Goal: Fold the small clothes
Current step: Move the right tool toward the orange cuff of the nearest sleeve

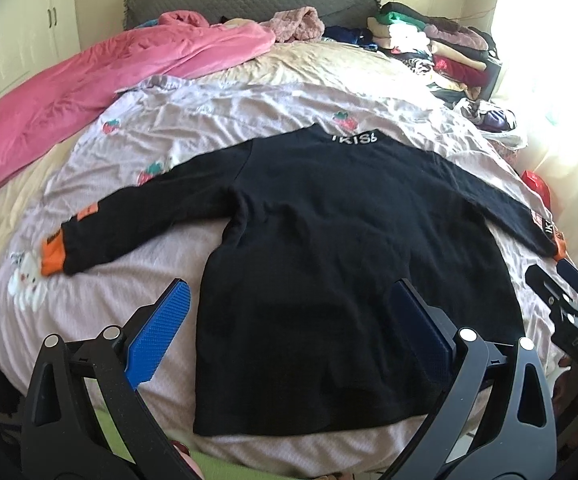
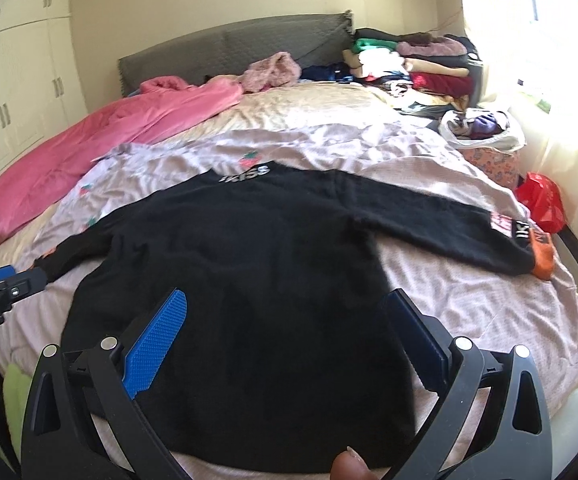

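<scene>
1. Nearest me, the left gripper hangs over the hem end of the black sweater, jaws spread wide and holding nothing; one pad sits over the sheet, the other over the cloth.
2. The right gripper is likewise released, both pads above the sweater's lower body.
3. The sweater lies flat, seemingly back up, near the foot of the bed, collar pointing to the headboard, both sleeves stretched out sideways.
4. The risk, I'd say: a pad pinching the loose sheet along with the hem, so the fold drags bedding and bunches up.
5. The right sleeve's orange cuff lies near the bed's edge; a careless pull could tip it over the side.
6. The red bag sits just beyond that cuff and might get snagged.
7. The left cuff has open sheet around it.
8. Farther up, the pink blanket and the clothes pile stay well apart from the sweater, leaving room for folding.
</scene>
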A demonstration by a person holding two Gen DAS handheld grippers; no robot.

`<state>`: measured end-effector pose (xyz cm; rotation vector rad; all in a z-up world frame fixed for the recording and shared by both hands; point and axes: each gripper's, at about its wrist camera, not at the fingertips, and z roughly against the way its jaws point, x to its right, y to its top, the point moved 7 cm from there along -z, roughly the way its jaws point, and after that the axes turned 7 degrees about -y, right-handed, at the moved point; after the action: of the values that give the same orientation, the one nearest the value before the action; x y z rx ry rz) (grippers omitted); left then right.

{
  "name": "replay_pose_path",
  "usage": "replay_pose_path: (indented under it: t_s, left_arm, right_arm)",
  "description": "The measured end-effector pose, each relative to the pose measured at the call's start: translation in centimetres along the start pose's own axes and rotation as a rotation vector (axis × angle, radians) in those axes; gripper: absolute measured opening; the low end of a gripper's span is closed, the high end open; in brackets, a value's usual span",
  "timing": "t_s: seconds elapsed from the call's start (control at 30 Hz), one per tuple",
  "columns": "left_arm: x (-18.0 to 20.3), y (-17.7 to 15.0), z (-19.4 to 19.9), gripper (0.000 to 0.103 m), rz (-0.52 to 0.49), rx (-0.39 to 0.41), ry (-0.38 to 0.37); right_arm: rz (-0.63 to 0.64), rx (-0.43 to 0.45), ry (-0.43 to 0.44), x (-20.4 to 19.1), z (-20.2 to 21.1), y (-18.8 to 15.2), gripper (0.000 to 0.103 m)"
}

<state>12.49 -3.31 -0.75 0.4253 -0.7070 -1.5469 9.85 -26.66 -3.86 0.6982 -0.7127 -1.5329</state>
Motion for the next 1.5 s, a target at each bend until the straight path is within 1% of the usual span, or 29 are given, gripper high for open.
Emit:
replay_pose_path:
  t_s: [0.3, 0.7, 0.87, 0.97, 1.1, 1.23, 1.33, 1.43, 1.5]
  left_arm:
    - [1.3, 3.0, -2.3, 0.094, -0.036, 0.003, 0.001]
    - [3.8, 8.5, -5.5, 0.094, -0.055, 0.002, -0.042]
    - [4.6, 10.4, -6.7, 0.094, -0.072, 0.010, -0.048]
    - [4.6, 11.2, -8.0, 0.094, -0.056, 0.003, -0.053]
    - [4.5, 11.7, -9.7, 0.094, -0.049, -0.010, -0.059]
    - [4.4, 11.8, -11.7, 0.094, -0.061, -0.015, -0.047]
    - [4.0, 11.3, -13.5, 0.094, -0.050, -0.027, -0.050]
    - [3.5, 10.2, -15.4, 0.094, -0.042, -0.054, -0.057]
    - [3.2, 9.5, -16.5, 0.094, -0.037, -0.077, -0.045]
  right_arm:
    - [-0.063, -0.010, -0.054, 3.0, -2.3, 1.7, 0.099]
    - [-0.162, -0.020, -0.155, 9.4, -5.5, 6.0, 0.099]
    - [-0.162, -0.020, -0.194, 11.3, -6.8, 7.6, 0.099]
    - [-0.165, -0.034, -0.215, 12.5, -7.9, 8.2, 0.099]
    - [-0.183, -0.063, -0.225, 14.2, -9.5, 8.5, 0.099]
    - [-0.216, -0.087, -0.254, 16.6, -10.9, 8.2, 0.099]
    - [-0.241, -0.114, -0.272, 18.6, -11.8, 7.3, 0.099]
    - [-0.258, -0.162, -0.291, 20.7, -12.7, 6.3, 0.099]
    - [-0.283, -0.196, -0.276, 22.2, -13.2, 5.7, 0.099]
